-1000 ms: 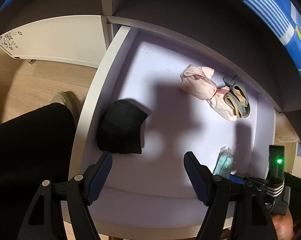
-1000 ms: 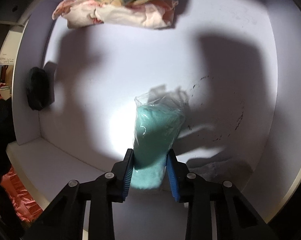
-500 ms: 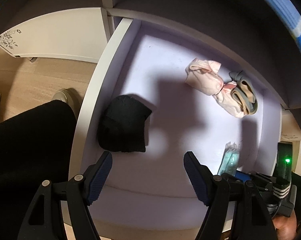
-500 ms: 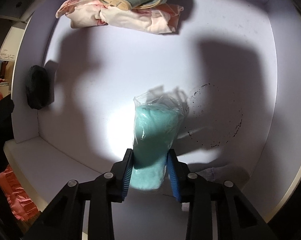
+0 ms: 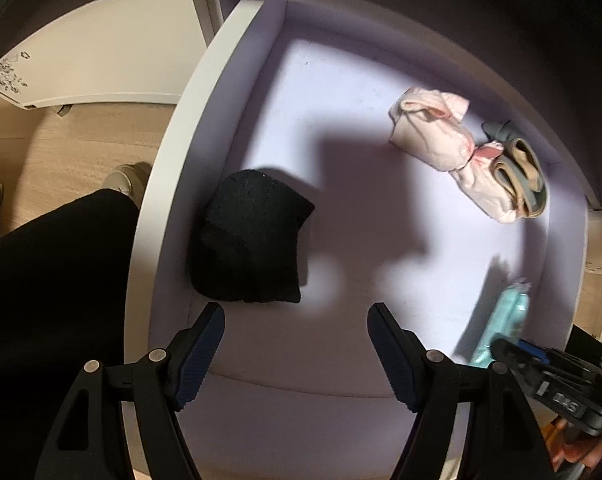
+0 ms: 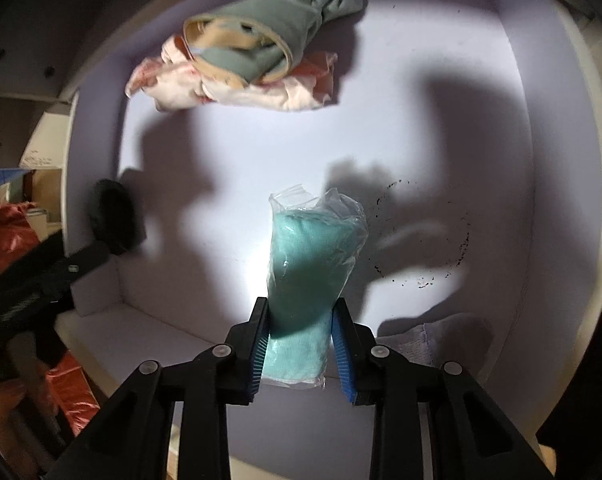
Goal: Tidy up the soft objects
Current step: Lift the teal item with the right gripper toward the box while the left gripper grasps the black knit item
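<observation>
right gripper [image 6: 301, 340] fingers closing, pinching bagged teal cloth roll [image 6: 313, 260] above drawer [image 5: 205, 92] floor | soft, light, slick film; grip mid-roll | left gripper [image 5: 297, 340] spread, empty, near black knit [image 5: 249, 240]

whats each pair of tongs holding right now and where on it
The right tongs are closing on the bagged teal cloth, pads pressing its lower end. The left tongs stand open, holding nothing.

Teal bagged cloth [image 6: 309, 264] upright; black one [image 5: 249, 248] flat.
</observation>
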`<act>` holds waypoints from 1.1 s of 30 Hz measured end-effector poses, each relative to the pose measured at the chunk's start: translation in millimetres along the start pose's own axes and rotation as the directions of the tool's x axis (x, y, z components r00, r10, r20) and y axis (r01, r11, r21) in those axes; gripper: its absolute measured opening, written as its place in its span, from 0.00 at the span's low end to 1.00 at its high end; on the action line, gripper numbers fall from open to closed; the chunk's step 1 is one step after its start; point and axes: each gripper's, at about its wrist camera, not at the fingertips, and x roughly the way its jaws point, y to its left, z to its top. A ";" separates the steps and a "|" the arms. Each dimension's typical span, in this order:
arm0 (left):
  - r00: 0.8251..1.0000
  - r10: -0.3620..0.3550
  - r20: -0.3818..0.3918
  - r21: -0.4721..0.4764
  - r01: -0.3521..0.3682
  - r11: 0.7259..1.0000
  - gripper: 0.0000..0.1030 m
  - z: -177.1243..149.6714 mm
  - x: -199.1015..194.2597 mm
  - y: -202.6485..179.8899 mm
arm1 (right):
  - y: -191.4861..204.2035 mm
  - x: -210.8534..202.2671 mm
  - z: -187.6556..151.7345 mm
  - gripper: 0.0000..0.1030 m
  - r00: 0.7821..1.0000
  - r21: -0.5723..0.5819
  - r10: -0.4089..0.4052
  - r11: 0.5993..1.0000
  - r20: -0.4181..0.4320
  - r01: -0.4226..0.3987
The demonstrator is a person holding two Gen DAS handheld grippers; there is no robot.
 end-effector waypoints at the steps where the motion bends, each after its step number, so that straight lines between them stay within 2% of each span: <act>1: 1.000 -0.001 -0.004 -0.004 0.001 1.000 0.73 0.5 2.0 0.8 | -0.1 -6.1 2.5 0.30 1.000 -0.003 0.001 1.000 0.007 -0.001; 8: 1.000 0.000 -0.020 -0.027 -0.001 1.000 0.73 6.4 14.6 7.2 | -2.2 -32.0 -1.4 0.30 0.999 -0.020 -0.026 0.999 0.032 0.027; 9: 1.000 -0.004 -0.022 -0.030 0.004 1.000 0.73 7.8 16.9 8.0 | -9.6 -31.3 -9.9 0.30 0.999 -0.026 -0.026 0.999 0.034 0.027; 18: 0.999 -0.001 -0.037 -0.061 -0.001 0.998 0.73 18.4 35.9 19.6 | -7.6 -62.4 -19.1 0.30 0.996 -0.026 0.021 0.999 0.083 -0.019; 23: 0.999 0.029 -0.012 0.000 -0.029 1.000 0.75 22.5 39.3 8.9 | -15.2 -83.6 -22.1 0.30 0.991 0.005 0.053 0.999 0.123 -0.054; 25: 0.999 0.031 -0.017 0.030 -0.030 0.999 0.81 19.6 43.2 3.3 | -18.3 -93.9 -24.1 0.30 0.989 0.018 0.060 0.998 0.136 -0.063; 28: 0.999 0.018 -0.030 0.081 -0.016 0.997 0.81 18.2 48.2 -5.2 | -20.1 -111.2 -27.3 0.30 0.984 0.023 0.063 0.997 0.165 -0.067; 33: 0.998 0.044 -0.036 0.161 -0.037 0.986 0.82 13.7 52.3 -19.9 | -20.8 -151.6 -30.2 0.30 0.970 0.022 0.076 0.996 0.232 -0.084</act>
